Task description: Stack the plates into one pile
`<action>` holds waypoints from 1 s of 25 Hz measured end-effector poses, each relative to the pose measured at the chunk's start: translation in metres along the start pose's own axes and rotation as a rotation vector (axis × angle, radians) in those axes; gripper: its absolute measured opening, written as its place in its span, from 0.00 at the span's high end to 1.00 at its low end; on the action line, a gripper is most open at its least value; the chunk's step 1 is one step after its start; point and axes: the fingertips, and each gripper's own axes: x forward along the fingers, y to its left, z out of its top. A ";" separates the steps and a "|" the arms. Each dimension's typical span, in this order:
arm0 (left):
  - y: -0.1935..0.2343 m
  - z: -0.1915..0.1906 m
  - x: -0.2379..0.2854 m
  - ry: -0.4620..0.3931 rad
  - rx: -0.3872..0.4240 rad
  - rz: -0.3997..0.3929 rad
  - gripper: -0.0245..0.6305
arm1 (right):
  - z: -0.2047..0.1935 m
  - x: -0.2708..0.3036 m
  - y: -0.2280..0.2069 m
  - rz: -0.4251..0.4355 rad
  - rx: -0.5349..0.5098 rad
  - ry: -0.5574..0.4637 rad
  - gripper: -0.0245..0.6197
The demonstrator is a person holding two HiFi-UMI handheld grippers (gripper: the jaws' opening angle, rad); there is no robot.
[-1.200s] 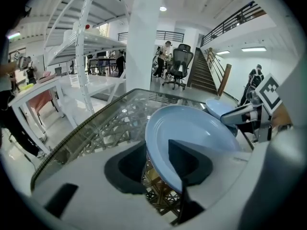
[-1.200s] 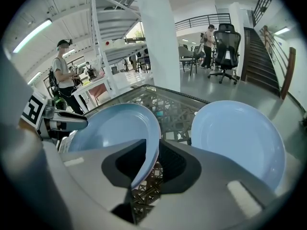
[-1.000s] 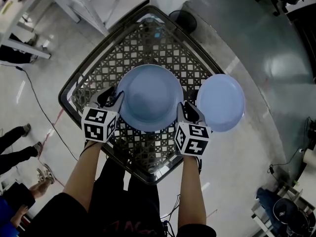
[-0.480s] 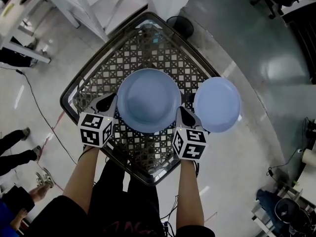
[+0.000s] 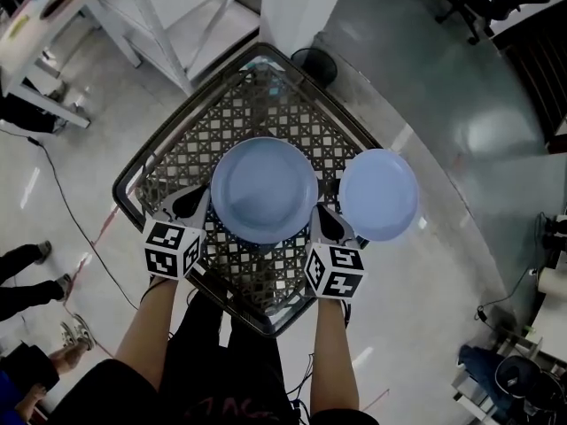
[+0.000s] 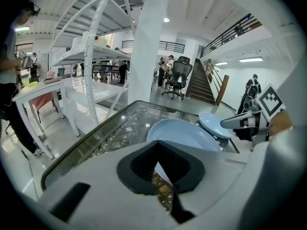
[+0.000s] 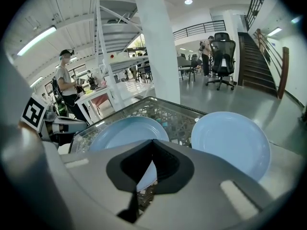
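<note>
A large blue plate (image 5: 264,189) is over the middle of the glass lattice table (image 5: 168,162). My left gripper (image 5: 200,205) is shut on its left rim and my right gripper (image 5: 321,220) is shut on its right rim. In the left gripper view the large plate (image 6: 184,135) runs from between the jaws towards the right gripper (image 6: 249,121). The right gripper view shows the same plate (image 7: 127,131) pinched at its edge. A smaller blue plate (image 5: 378,194) lies flat at the table's right corner, apart from the large one; the smaller plate (image 7: 230,140) is just right of my right gripper.
A white pillar (image 5: 297,7) and a white shelving frame (image 5: 168,25) stand beyond the table's far corner, with a round black base (image 5: 314,57) beside them. A cable (image 5: 66,184) trails on the floor at left, where a person's feet (image 5: 35,282) show. An office chair (image 6: 177,75) stands further off.
Both grippers' jaws have closed on the large plate's rim. The plate and both grippers have risen a little off the table.
</note>
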 end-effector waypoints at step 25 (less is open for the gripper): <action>-0.042 0.044 -0.087 -0.155 0.039 -0.042 0.97 | 0.038 -0.101 0.039 -0.015 -0.027 -0.165 0.95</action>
